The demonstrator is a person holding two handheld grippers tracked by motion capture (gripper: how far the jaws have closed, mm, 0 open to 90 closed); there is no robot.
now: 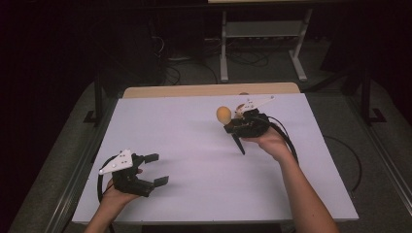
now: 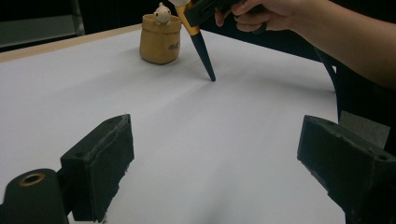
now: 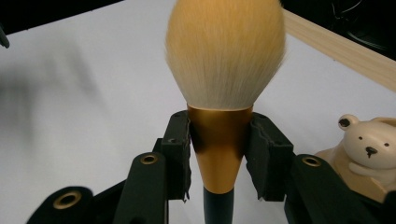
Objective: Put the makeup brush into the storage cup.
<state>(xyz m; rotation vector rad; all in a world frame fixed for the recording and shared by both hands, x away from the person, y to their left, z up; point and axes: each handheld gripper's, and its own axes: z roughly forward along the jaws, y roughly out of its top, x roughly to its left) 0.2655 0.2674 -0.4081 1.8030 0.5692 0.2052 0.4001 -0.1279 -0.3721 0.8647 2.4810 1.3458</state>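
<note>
A makeup brush with a fluffy tan head and a gold collar stands between the pads of my right gripper, which is shut on the collar. In the high view the right gripper holds the brush head up and to the left, and the black handle slants down to the white table. A tan holder with a small bear figure stands just behind the brush handle. My left gripper rests at the near left, open with nothing between its fingers.
The bear holder sits close to the right of the right gripper. A wooden strip runs along the table's far edge. Beyond it stand a metal frame and floor cables. A cable trails from the right gripper.
</note>
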